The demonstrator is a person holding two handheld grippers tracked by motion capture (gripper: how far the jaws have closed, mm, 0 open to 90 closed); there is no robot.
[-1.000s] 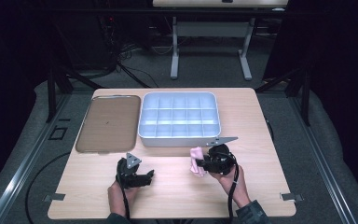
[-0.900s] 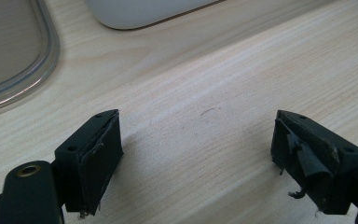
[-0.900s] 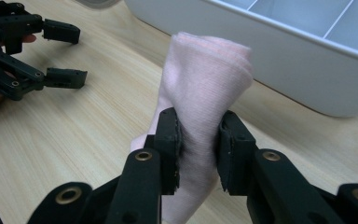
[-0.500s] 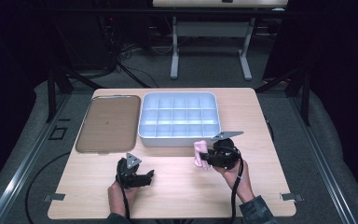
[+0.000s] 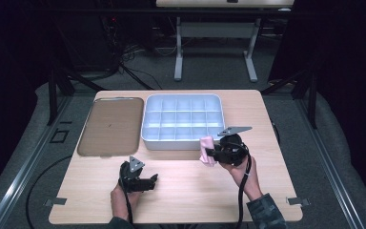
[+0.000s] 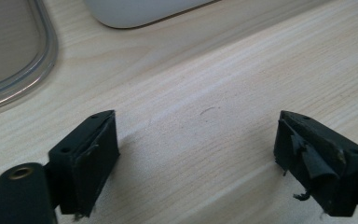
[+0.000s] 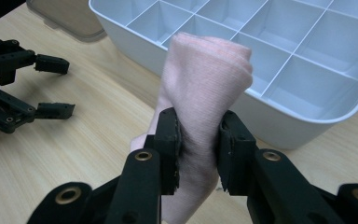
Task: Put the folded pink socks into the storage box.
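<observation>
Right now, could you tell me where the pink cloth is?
The pink cloth is clamped in the right gripper, lifted off the table just in front of the white tray's near right corner.

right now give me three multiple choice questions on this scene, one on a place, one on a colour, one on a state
1. Where is the clear lid?
A. left of the white divided tray
B. inside the tray
C. on the floor

2. What colour is the rolled cloth?
A. blue
B. pink
C. green

3. How do the left gripper's jaws stand?
A. clamped on the cloth
C. clamped on the lid
B. apart, with nothing between them

Answers:
1 A, in the high view the lid lies flat on the table beside the white divided tray.
2 B, the cloth in the right gripper is pale pink.
3 B, the left gripper shows bare wood between its jaws.
</observation>
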